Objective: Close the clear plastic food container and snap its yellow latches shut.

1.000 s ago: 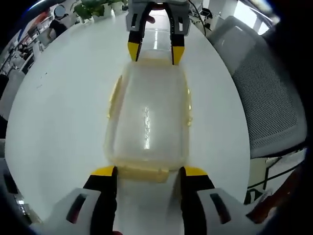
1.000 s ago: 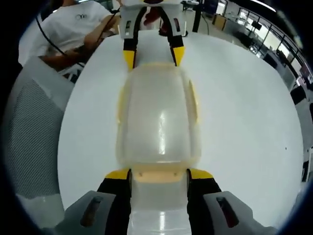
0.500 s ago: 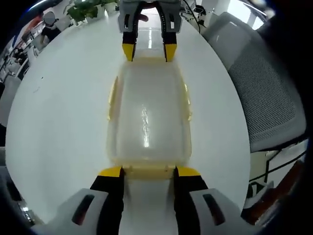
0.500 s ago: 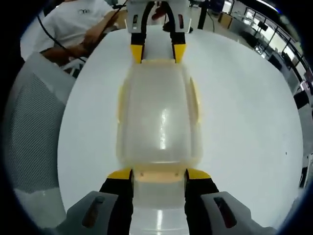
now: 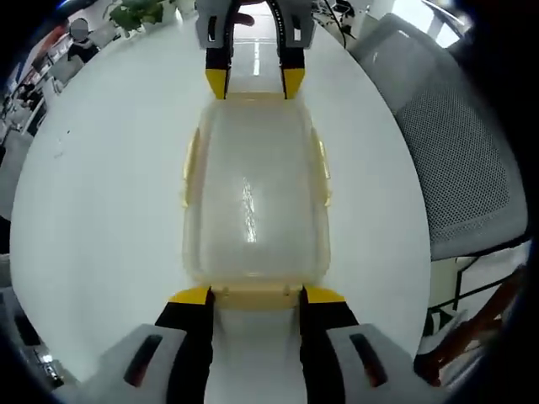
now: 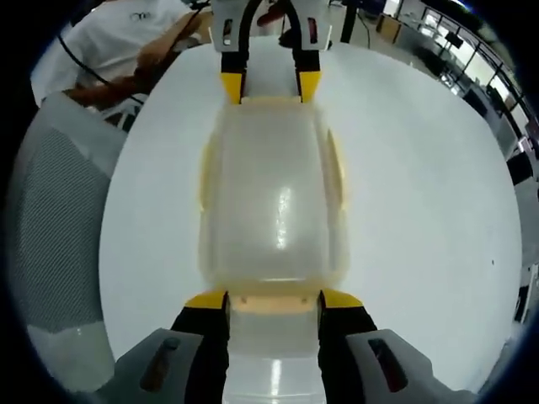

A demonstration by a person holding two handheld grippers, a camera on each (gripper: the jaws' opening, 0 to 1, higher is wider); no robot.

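The clear container (image 5: 253,198) lies lid-on at the middle of the white table (image 5: 93,210) — left gripper (image 5: 253,296) at one end latch, right gripper (image 6: 274,300) at the opposite end, jaws apart, straddling the yellow latches (image 6: 274,305).

Both views are bright and evenly lit from overhead. The white worktop (image 5: 101,185) is near blown out, and its far edge carries a streak of ceiling glare. A narrow vertical highlight runs down the lid of the clear container (image 5: 250,210), and again in the right gripper view (image 6: 280,215). Shadows are faint and soft. Fisheye bending curves the worktop's edges, and detail smears toward them.
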